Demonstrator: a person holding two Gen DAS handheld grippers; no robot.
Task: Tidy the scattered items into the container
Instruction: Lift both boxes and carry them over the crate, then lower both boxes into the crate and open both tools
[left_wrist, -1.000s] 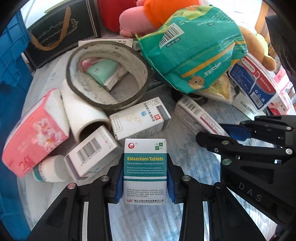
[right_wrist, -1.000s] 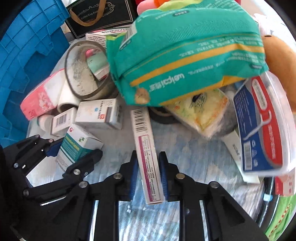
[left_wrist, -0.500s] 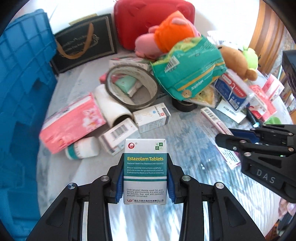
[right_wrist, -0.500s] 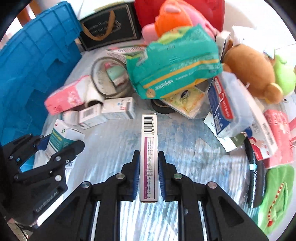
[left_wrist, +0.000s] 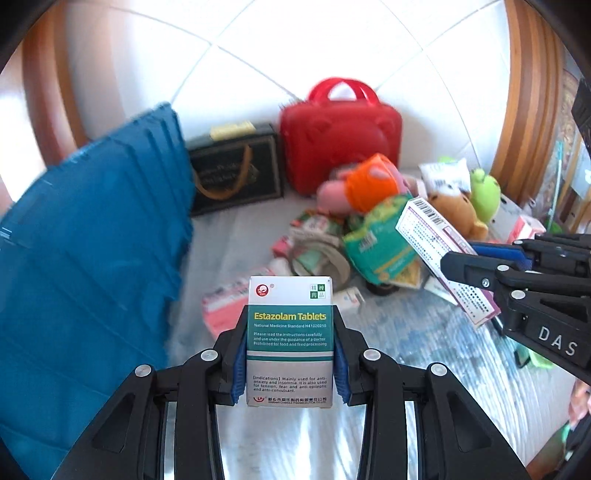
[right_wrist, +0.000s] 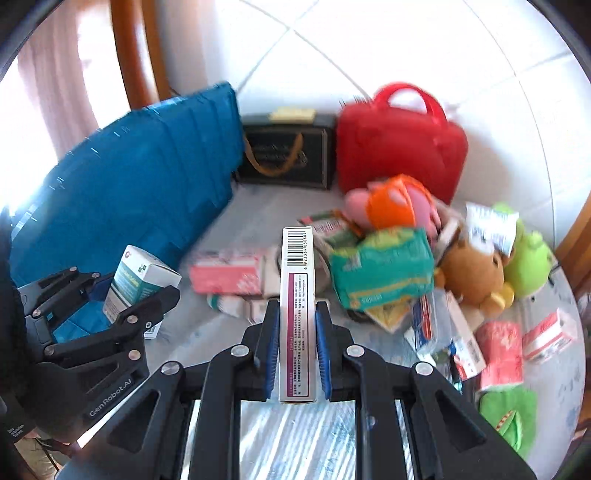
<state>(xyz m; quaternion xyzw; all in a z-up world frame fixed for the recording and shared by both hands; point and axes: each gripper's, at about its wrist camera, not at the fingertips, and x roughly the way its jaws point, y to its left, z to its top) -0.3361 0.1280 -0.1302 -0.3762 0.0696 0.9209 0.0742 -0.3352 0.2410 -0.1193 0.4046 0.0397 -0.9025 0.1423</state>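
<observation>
Two hand-held grippers (left_wrist: 290, 363) (right_wrist: 295, 347), two boxes (left_wrist: 290, 332) (right_wrist: 297, 295)

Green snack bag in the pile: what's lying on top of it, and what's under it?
The pink and orange plush leans on the green snack bag's top edge. A yellow packet pokes out underneath. Whatever else it covers is hidden.

a white-and-teal estazolam tablets box (left_wrist: 290, 345) stands upright, lifted off the table. a long slim white-and-purple box (right_wrist: 297, 314), barcode end forward, is also aloft. the blue crate (left_wrist: 88, 258) stands at left
</observation>
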